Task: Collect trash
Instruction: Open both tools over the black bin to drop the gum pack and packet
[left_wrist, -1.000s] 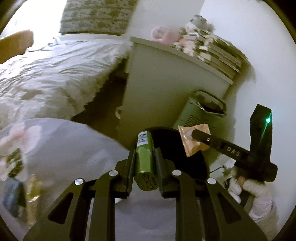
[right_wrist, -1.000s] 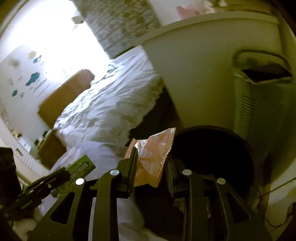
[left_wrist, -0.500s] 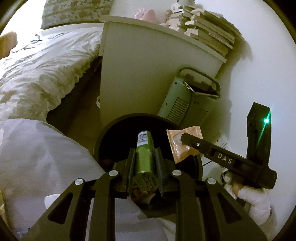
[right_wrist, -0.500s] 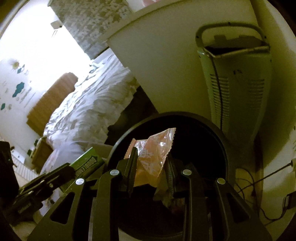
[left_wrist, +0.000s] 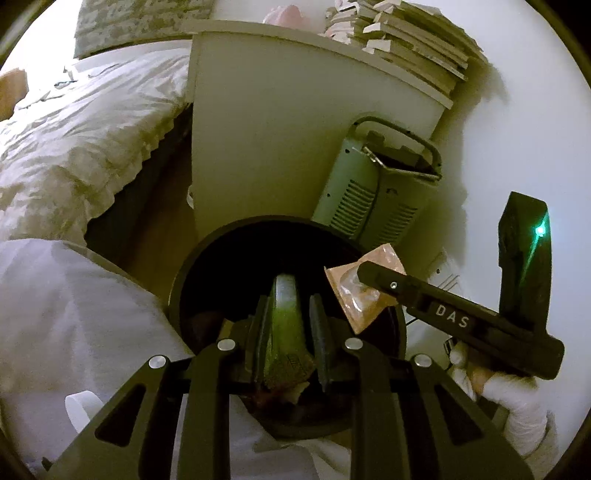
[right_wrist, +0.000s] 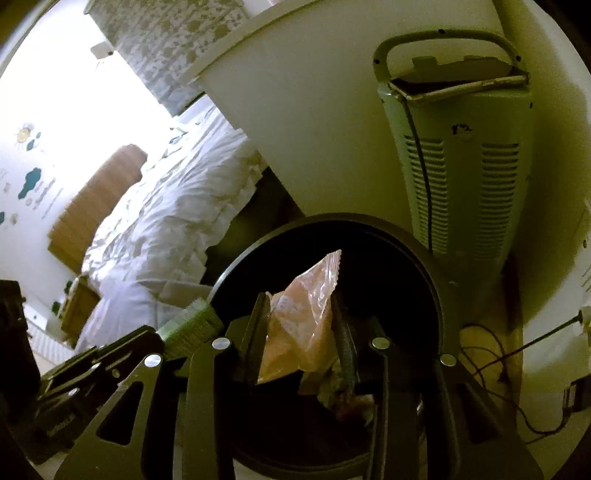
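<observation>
A round black trash bin (left_wrist: 184, 273) stands on the floor; its rim also shows in the right wrist view (right_wrist: 432, 273). My left gripper (left_wrist: 288, 314) holds a green packet (left_wrist: 286, 317) over the bin's mouth; its jaws stand slightly apart and the packet tilts between them. My right gripper (right_wrist: 301, 314) is shut on an orange plastic wrapper (right_wrist: 303, 325) over the bin. In the left wrist view the right gripper (left_wrist: 364, 275) reaches in from the right with the wrapper (left_wrist: 360, 299). Crumpled trash (right_wrist: 343, 398) lies inside the bin.
A pale green heater (left_wrist: 373, 199) with a handle stands just behind the bin, against a white cabinet (left_wrist: 280, 133) topped with stacked books (left_wrist: 406, 40). A bed (left_wrist: 74, 133) with white bedding is to the left. Cables (right_wrist: 491, 365) lie on the floor right of the bin.
Both grippers have moved forward and down over the bin. The left jaws have widened a little and the green packet has tipped and slid lower between them. The wrapper stays clamped.
</observation>
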